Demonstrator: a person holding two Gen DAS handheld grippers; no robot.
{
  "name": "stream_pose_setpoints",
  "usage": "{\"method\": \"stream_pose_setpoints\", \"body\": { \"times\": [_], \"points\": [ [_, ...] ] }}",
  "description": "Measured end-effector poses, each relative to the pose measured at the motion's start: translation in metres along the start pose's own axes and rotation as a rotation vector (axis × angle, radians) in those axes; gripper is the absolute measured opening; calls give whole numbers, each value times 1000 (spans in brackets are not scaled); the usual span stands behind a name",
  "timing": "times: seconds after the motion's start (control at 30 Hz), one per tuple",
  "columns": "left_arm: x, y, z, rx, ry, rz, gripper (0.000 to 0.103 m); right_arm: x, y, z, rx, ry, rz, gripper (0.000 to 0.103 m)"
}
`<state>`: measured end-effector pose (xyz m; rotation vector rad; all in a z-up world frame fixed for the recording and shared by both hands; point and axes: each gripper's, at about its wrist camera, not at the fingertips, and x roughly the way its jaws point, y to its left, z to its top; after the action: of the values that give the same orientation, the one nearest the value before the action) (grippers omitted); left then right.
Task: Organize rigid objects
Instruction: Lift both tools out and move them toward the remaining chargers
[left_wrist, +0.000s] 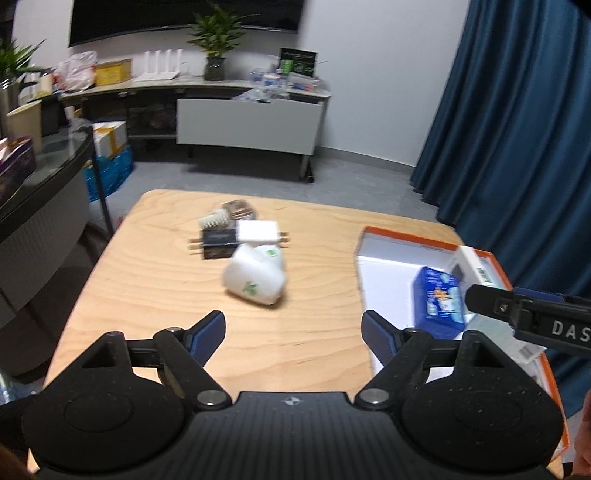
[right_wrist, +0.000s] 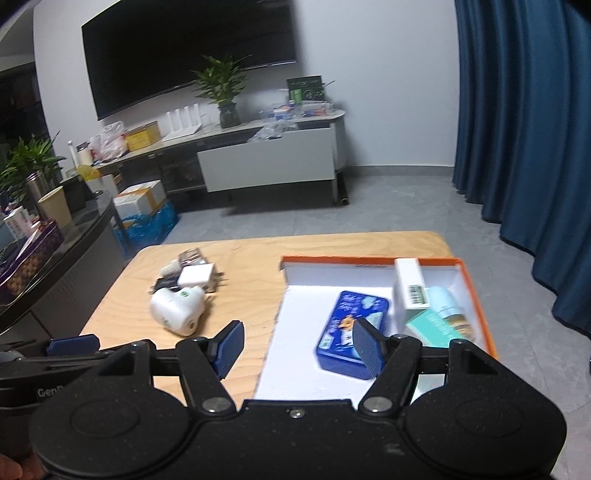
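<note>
A: Status of both tools?

B: We see the left gripper (left_wrist: 293, 334) spread wide with nothing between its fingers, above the table (left_wrist: 147, 280). The right gripper (right_wrist: 297, 345) is likewise released, over the near left edge of the box (right_wrist: 476, 295).

A: Item positions relative to the box?

B: Inside it we find the blue tin (right_wrist: 351, 328), a white carton (right_wrist: 410, 284) and a teal pack (right_wrist: 436, 328). Left of the box, well apart, lie the white bottle (left_wrist: 255, 275), white adapter (left_wrist: 258, 230) and black adapter (left_wrist: 218, 242), clustered together.
</note>
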<state>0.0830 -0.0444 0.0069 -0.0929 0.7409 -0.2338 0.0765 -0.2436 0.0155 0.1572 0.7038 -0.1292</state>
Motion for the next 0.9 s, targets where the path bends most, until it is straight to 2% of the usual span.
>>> {"method": "stream_pose_setpoints", "body": {
  "times": [0.27,0.73,0.9],
  "points": [
    [-2,30,0,-49,-1,52,84,11,24,-4,-33,26,40,79],
    [3,60,5,-104,-8,103,88,38,54,-6,-65,78,97,81],
    [8,74,8,-132,-11,121,89,55,64,-5,-58,103,129,86]
  ]
}}
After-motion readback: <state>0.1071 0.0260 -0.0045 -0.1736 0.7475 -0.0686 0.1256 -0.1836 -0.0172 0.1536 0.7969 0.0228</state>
